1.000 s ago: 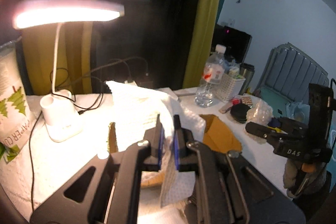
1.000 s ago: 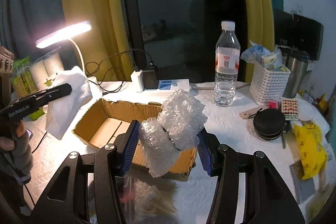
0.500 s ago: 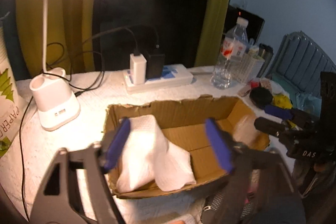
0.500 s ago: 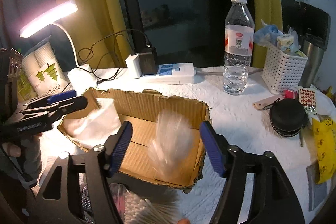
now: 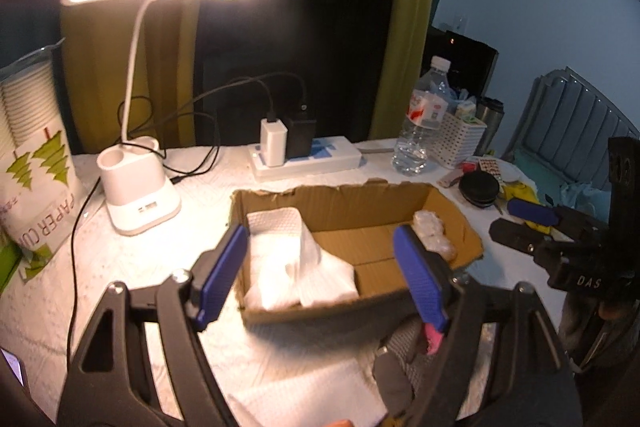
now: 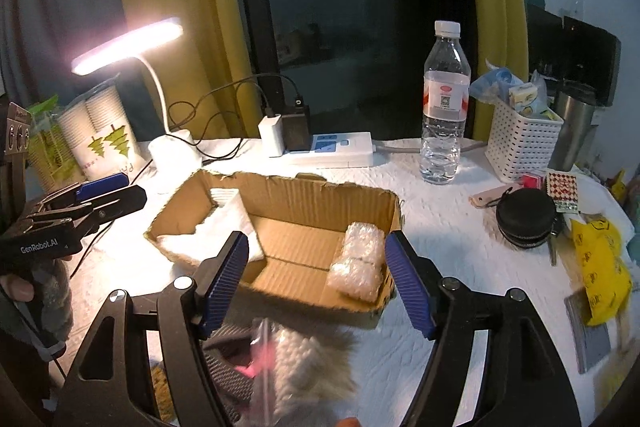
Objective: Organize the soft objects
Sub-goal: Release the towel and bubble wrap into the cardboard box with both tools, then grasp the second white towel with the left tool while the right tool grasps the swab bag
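Note:
An open cardboard box (image 5: 460, 219) (image 6: 280, 187) sits on the white table. A white folded cloth (image 5: 296, 259) (image 6: 224, 223) lies in its left end. A bubble-wrap bundle (image 6: 358, 261) (image 5: 430, 231) lies in its right end. My left gripper (image 5: 324, 279) is open and empty, just in front of the box over the cloth. My right gripper (image 6: 318, 281) is open and empty, at the box's near edge. Near me lie a white tissue sheet (image 5: 312, 395) and a clear bag of fluffy stuff (image 6: 296, 363).
A lit desk lamp (image 5: 136, 195) and a paper-cup pack (image 5: 32, 167) stand left. A power strip (image 6: 332, 147), water bottle (image 6: 444, 107), white basket (image 6: 520, 143), black round case (image 6: 524, 217) and yellow bag (image 6: 600, 267) lie behind and right of the box.
Both grippers opened and let go: the cloth dropped into the box's left end, the bubble wrap into its right end. Both grippers have since pulled back a little.

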The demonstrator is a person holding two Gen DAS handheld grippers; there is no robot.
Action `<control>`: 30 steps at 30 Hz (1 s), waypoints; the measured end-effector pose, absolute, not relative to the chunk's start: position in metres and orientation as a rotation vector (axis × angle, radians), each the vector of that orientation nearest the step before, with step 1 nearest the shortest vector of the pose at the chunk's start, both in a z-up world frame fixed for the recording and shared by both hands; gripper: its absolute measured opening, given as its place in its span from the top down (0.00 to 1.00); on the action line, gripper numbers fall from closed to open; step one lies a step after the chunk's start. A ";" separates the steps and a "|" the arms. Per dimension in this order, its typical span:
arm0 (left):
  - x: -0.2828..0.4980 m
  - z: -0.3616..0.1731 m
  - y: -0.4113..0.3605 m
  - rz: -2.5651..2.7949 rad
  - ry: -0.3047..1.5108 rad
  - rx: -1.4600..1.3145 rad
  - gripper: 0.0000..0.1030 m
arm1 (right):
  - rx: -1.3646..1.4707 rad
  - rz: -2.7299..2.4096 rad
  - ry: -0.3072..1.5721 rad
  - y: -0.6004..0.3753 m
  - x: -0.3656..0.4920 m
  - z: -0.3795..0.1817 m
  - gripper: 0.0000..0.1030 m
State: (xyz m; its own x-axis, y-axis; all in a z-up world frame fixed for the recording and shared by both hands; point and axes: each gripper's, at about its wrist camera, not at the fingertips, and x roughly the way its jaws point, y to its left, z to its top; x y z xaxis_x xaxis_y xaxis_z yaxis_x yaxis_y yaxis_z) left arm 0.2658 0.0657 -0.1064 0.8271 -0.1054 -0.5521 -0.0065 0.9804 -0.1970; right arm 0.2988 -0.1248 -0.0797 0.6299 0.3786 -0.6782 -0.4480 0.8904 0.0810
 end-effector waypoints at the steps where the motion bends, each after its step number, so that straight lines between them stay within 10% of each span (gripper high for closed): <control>1: 0.262 -0.106 0.065 -0.053 0.595 -0.196 0.25 | -0.099 0.473 0.753 -0.125 0.295 -0.079 0.28; 30: 0.202 -0.175 0.052 -0.084 0.804 -0.228 0.16 | -0.098 0.468 0.894 -0.135 0.251 -0.138 0.27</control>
State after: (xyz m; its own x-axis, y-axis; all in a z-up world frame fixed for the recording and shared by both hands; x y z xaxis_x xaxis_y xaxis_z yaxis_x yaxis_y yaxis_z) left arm 0.2023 0.0524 -0.1754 0.6919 -0.1612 -0.7038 -0.0118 0.9721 -0.2343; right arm 0.2506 -0.1353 -0.1383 0.5329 0.3520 -0.7695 -0.4320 0.8951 0.1103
